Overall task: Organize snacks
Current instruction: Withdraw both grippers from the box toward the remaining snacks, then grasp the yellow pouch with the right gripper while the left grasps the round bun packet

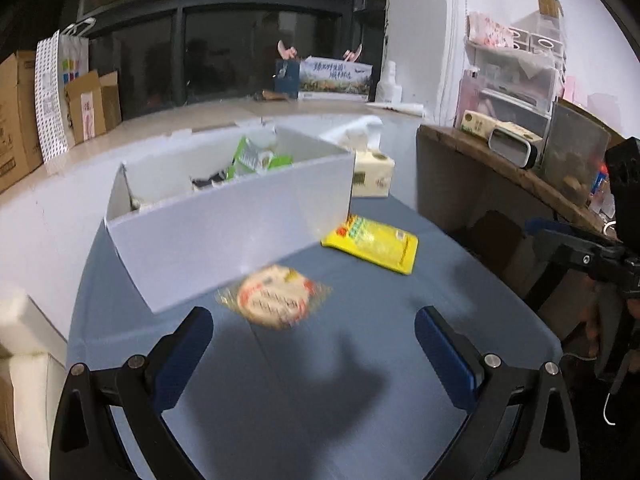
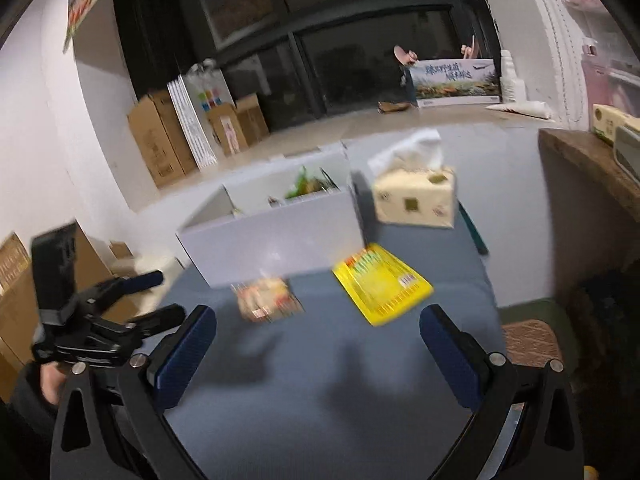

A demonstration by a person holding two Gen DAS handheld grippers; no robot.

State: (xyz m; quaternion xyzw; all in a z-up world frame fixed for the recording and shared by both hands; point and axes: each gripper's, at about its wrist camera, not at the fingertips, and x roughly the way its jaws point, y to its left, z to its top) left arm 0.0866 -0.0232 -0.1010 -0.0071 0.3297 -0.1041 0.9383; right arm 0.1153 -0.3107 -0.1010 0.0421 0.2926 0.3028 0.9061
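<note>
Both your grippers gape empty; centre the left gripper (image 1: 314, 344) over the round snack packet (image 1: 275, 297) before squeezing.

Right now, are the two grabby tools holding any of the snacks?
No. The left tool and right tool are both open and empty. The round snack and the yellow packet lie on the table by the white box.
</note>
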